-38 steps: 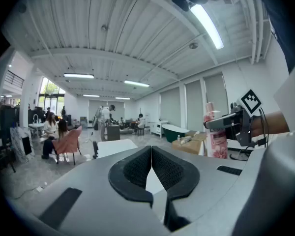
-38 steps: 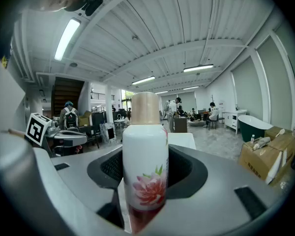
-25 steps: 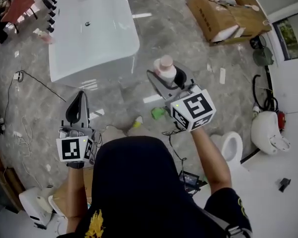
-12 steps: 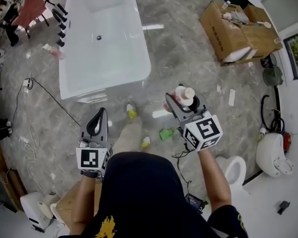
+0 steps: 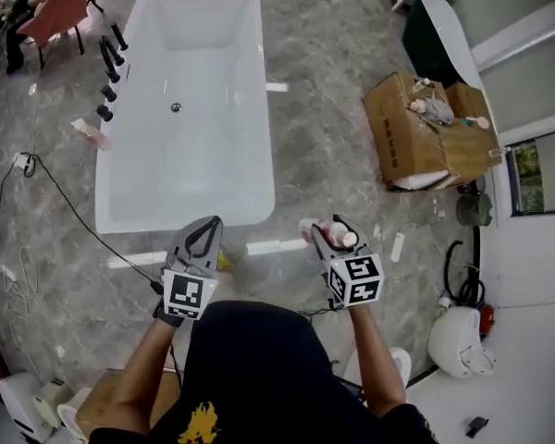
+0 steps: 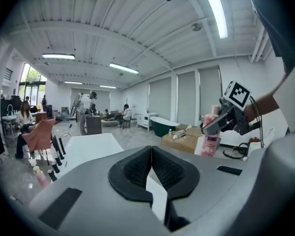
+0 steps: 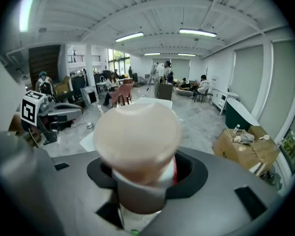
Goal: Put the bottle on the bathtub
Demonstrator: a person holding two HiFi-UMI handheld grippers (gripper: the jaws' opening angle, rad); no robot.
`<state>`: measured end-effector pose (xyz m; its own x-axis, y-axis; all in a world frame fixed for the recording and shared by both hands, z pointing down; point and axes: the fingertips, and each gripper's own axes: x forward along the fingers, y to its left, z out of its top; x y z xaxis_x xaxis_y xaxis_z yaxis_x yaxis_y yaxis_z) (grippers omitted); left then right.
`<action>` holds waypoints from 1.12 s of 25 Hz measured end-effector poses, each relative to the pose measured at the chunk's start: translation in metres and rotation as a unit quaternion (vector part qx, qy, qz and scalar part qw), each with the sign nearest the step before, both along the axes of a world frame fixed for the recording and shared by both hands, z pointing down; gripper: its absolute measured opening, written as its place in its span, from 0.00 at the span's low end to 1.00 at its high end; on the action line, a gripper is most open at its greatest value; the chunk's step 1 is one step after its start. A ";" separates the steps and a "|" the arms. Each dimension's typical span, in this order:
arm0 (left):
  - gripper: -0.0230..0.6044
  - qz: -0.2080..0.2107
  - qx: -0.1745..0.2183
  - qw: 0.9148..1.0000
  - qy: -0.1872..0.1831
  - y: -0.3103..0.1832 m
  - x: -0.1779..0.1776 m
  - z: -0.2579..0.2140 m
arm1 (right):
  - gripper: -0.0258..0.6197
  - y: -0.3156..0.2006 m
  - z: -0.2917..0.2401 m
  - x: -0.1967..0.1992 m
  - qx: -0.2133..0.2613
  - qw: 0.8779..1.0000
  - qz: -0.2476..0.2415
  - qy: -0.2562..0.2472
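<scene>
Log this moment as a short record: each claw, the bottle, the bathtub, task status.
left claw: jaws together, nothing between them
right claw: shut on the bottle just below its cap
bottle: pale pink cap, roughly upright, carried in the air
bathtub: white, rectangular, drain visible in its bottom
claws versus tub: both over the grey floor, just short of the tub's near end
other: open cardboard box on the floor to the right
task status: bottle not yet on the bathtub

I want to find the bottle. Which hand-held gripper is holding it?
The right hand-held gripper: the bottle sits clamped between its jaws. The left hand-held gripper is shut and empty.
</scene>
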<state>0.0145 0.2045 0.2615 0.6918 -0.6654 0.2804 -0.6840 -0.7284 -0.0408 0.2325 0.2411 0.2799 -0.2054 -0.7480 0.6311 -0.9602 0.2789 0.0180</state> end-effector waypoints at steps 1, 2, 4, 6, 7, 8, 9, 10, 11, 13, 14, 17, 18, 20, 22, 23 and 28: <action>0.07 0.007 0.000 1.000 -0.001 -0.013 0.003 0.004 | 0.37 -0.012 0.009 -0.001 -0.016 1.000 -0.006 0.017; 0.07 0.012 -0.001 1.000 0.000 -0.025 0.005 0.007 | 0.37 -0.023 0.018 -0.003 -0.032 0.999 -0.014 0.031; 0.07 0.012 -0.005 1.000 0.004 -0.044 0.008 0.009 | 0.37 -0.042 0.033 -0.003 -0.060 0.997 -0.024 0.042; 0.07 0.005 -0.009 1.000 0.007 -0.062 0.012 0.011 | 0.37 -0.060 0.044 0.004 -0.080 0.996 -0.023 0.035; 0.07 -0.002 -0.011 1.000 0.008 -0.072 0.013 0.014 | 0.37 -0.069 0.051 0.008 -0.087 0.996 -0.020 0.029; 0.07 -0.010 -0.014 1.000 0.010 -0.083 0.013 0.018 | 0.37 -0.079 0.057 0.011 -0.093 0.995 -0.018 0.023; 0.07 -0.019 -0.018 1.000 0.011 -0.094 0.012 0.023 | 0.37 -0.090 0.064 0.014 -0.097 0.995 -0.015 0.017; 0.07 -0.029 -0.021 0.999 0.012 -0.104 0.011 0.028 | 0.37 -0.101 0.071 0.016 -0.100 0.995 -0.013 0.012; 0.07 -0.041 -0.023 0.999 0.012 -0.115 0.010 0.032 | 0.37 -0.114 0.078 0.018 -0.101 0.995 -0.012 0.007; 0.07 -0.071 -0.027 0.997 0.010 -0.134 0.009 0.041 | 0.37 -0.140 0.092 0.026 -0.100 0.995 -0.006 0.000; 0.07 -0.087 -0.029 0.996 0.008 -0.144 0.009 0.046 | 0.37 -0.154 0.100 0.032 -0.098 0.995 0.001 -0.004; 0.07 -0.131 -0.028 0.991 -0.010 -0.176 0.004 0.068 | 0.37 -0.205 0.137 0.042 -0.089 0.995 0.029 -0.021; 0.07 -0.145 -0.025 0.989 -0.012 -0.186 0.002 0.075 | 0.37 -0.224 0.151 0.043 -0.088 0.995 0.033 -0.026; 0.07 -0.169 -0.018 0.985 -0.006 -0.205 0.000 0.089 | 0.37 -0.258 0.181 0.043 -0.093 0.994 0.036 -0.033; 0.07 -0.173 -0.017 0.985 -0.007 -0.223 0.002 0.109 | 0.37 -0.287 0.209 0.042 -0.100 0.994 0.043 -0.033; 0.07 -0.166 -0.016 0.986 -0.012 -0.232 0.004 0.121 | 0.37 -0.300 0.220 0.041 -0.100 0.993 0.050 -0.032; 0.07 -0.135 -0.025 0.990 -0.038 -0.266 0.017 0.193 | 0.37 -0.357 0.269 0.034 -0.090 0.991 0.093 -0.028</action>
